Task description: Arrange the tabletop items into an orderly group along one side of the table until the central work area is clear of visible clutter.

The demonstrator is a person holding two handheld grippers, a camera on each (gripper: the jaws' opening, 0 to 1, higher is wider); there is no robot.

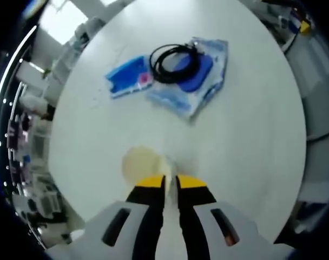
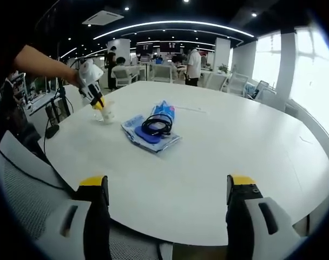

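Clear cup (image 1: 140, 162) pinched in closed left gripper (image 1: 171, 182) near black cable (image 1: 174, 62), for regrouping; right gripper (image 2: 167, 187) open, idle.

Left tool (image 1: 170, 184): two black jaws capped with yellow tips, each seated in a light grey housing. Each housing has a dark oblong slot; the right one shows a small reddish mark. Right tool (image 2: 167, 187): same build, black jaws, yellow tips, pale grey housings with dark slots. In the right gripper view the left tool has a white body, and the arm behind it is bare.
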